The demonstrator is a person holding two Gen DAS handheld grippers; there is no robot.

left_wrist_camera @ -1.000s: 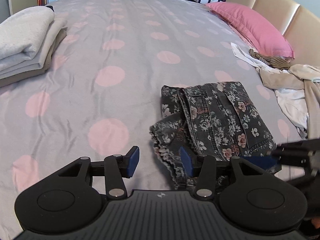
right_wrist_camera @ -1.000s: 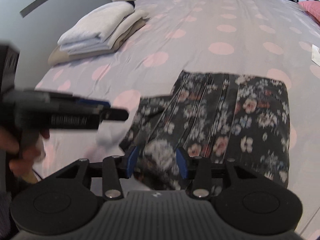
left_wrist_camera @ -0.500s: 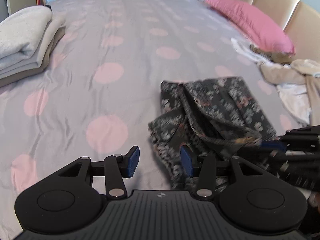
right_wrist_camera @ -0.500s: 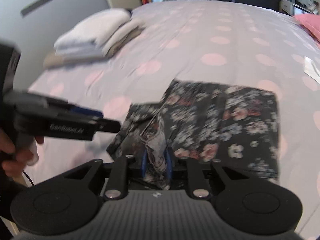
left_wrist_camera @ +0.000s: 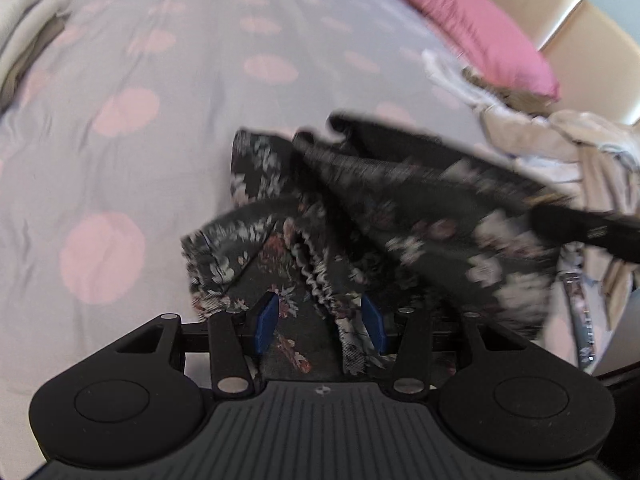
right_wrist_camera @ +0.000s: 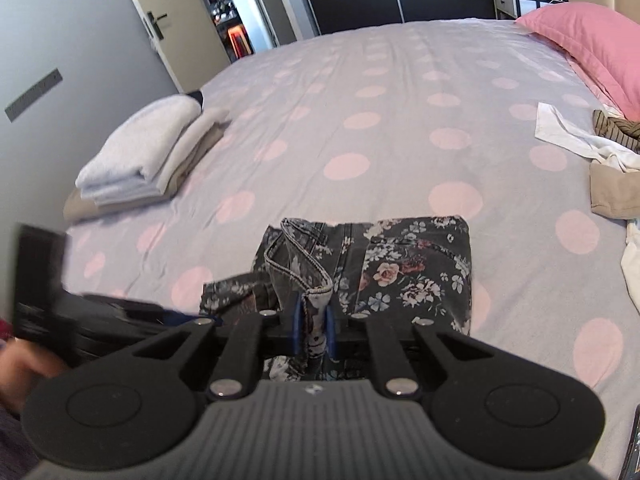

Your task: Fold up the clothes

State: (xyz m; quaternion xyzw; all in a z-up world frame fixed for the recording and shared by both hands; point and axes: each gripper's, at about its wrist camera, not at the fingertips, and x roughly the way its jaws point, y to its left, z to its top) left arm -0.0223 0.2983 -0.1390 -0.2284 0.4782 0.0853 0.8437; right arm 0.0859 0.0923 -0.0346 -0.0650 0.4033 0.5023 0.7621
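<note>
A dark floral garment (right_wrist_camera: 400,268), partly folded, lies on the grey bedspread with pink dots (right_wrist_camera: 360,120). My right gripper (right_wrist_camera: 311,328) is shut on a stitched hem of it and holds that edge up off the bed. In the left wrist view the lifted flap (left_wrist_camera: 400,200) is blurred, and the right gripper's body (left_wrist_camera: 580,228) shows at the right. My left gripper (left_wrist_camera: 320,324) hangs low over the garment's near ruffled edge. Its jaws are open, cloth lies between them, and the pads do not press on it. The left gripper (right_wrist_camera: 120,312) also appears blurred at the right wrist view's left.
A stack of folded pale clothes (right_wrist_camera: 148,156) sits at the bed's left edge. A pink pillow (right_wrist_camera: 588,40) lies by the beige headboard (left_wrist_camera: 580,20). A heap of unfolded white and beige clothes (right_wrist_camera: 600,152) lies at the right. A door (right_wrist_camera: 80,20) stands beyond the bed.
My right gripper has shut on the garment's hem and raised it. My left gripper has come down and forward over the garment's near edge, still open.
</note>
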